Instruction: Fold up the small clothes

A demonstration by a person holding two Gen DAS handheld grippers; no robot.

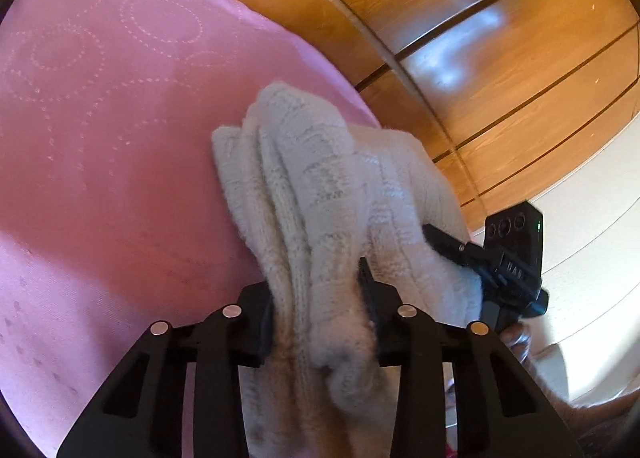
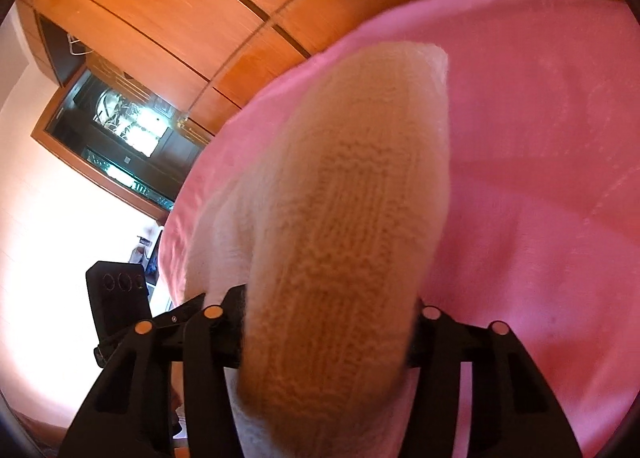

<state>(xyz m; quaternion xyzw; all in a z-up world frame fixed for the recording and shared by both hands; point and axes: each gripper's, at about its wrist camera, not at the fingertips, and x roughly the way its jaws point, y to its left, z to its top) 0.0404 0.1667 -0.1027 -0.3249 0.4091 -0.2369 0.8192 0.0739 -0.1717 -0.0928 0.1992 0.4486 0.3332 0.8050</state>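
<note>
A small cream knitted garment (image 1: 320, 193) hangs bunched between both grippers above a pink bedspread (image 1: 100, 117). My left gripper (image 1: 320, 298) is shut on one bunched edge of the garment. My right gripper (image 1: 440, 246) shows at the right of the left wrist view, its fingers pressed into the far side of the knit. In the right wrist view the garment (image 2: 340, 225) fills the middle and drapes forward from my right gripper (image 2: 328, 322), which is shut on it. The fingertips are hidden by the cloth.
The pink bedspread (image 2: 540, 177) covers the surface below. A wooden wardrobe (image 1: 480, 37) with panelled doors stands behind it. A dark glass-fronted cabinet (image 2: 120, 137) and a pale wall are at the left of the right wrist view.
</note>
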